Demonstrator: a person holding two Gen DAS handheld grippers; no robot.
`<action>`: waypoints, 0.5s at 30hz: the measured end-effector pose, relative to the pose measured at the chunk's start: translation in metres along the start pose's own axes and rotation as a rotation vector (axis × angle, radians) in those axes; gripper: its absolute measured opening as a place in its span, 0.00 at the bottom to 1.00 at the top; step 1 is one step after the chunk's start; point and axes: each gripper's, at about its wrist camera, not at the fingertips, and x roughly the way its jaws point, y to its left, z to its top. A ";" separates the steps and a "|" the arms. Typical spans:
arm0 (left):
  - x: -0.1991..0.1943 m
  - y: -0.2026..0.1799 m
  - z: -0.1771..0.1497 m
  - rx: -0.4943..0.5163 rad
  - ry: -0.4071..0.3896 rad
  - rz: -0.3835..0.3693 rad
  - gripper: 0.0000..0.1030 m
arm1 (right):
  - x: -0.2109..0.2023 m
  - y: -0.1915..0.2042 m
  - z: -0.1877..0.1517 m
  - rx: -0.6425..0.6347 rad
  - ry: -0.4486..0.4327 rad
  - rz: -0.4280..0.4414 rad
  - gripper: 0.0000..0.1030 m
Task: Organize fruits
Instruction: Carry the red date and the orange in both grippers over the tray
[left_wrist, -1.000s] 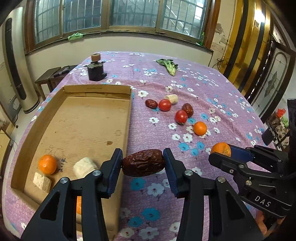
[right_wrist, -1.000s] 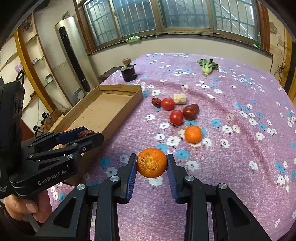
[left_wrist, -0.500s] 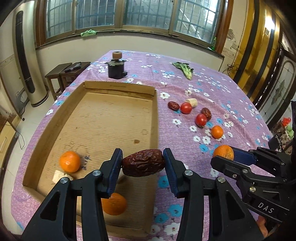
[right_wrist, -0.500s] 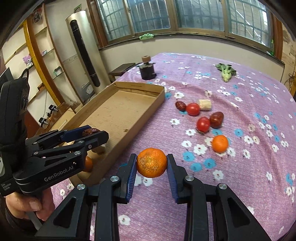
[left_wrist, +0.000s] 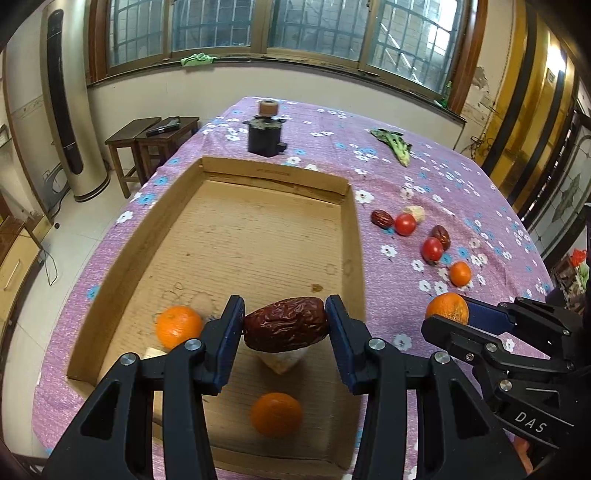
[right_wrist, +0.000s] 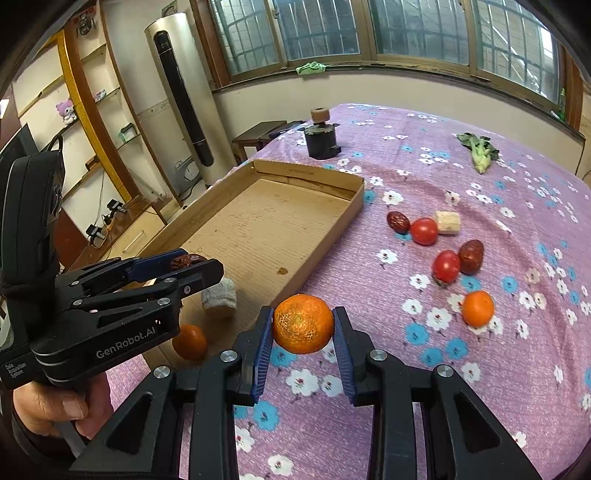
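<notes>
My left gripper (left_wrist: 285, 325) is shut on a wrinkled brown date (left_wrist: 286, 323), held in the air over the near part of the cardboard tray (left_wrist: 258, 173). Two oranges (left_wrist: 178, 326) (left_wrist: 276, 413) and a pale corn piece (left_wrist: 282, 360) lie in the tray below it. My right gripper (right_wrist: 303, 325) is shut on an orange (right_wrist: 303, 323), hanging over the purple cloth just right of the tray's edge (right_wrist: 332, 236). On the cloth lie two tomatoes (right_wrist: 424, 230) (right_wrist: 446, 266), two dates (right_wrist: 398, 221) (right_wrist: 471, 251), an orange (right_wrist: 477, 308) and a corn piece (right_wrist: 447, 221).
A black stand with a cork top (left_wrist: 265, 136) sits behind the tray, and a green vegetable (left_wrist: 397, 146) lies at the far right of the table. A person's hand (right_wrist: 55, 406) holds the left gripper's handle. Stools (left_wrist: 147, 136) and a tall air conditioner (left_wrist: 64, 110) stand left of the table.
Both grippers have moved left with their fruit. The date now hangs over the tray's inside instead of beside its right wall. The orange has come closer to the tray's edge.
</notes>
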 end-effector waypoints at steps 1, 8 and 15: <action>0.000 0.004 0.001 -0.007 0.001 0.003 0.42 | 0.002 0.002 0.002 -0.003 0.002 0.004 0.31; 0.005 0.034 0.016 -0.058 -0.001 0.037 0.42 | 0.024 0.019 0.017 -0.025 0.017 0.039 0.31; 0.017 0.054 0.027 -0.084 0.015 0.065 0.42 | 0.053 0.038 0.032 -0.054 0.045 0.064 0.31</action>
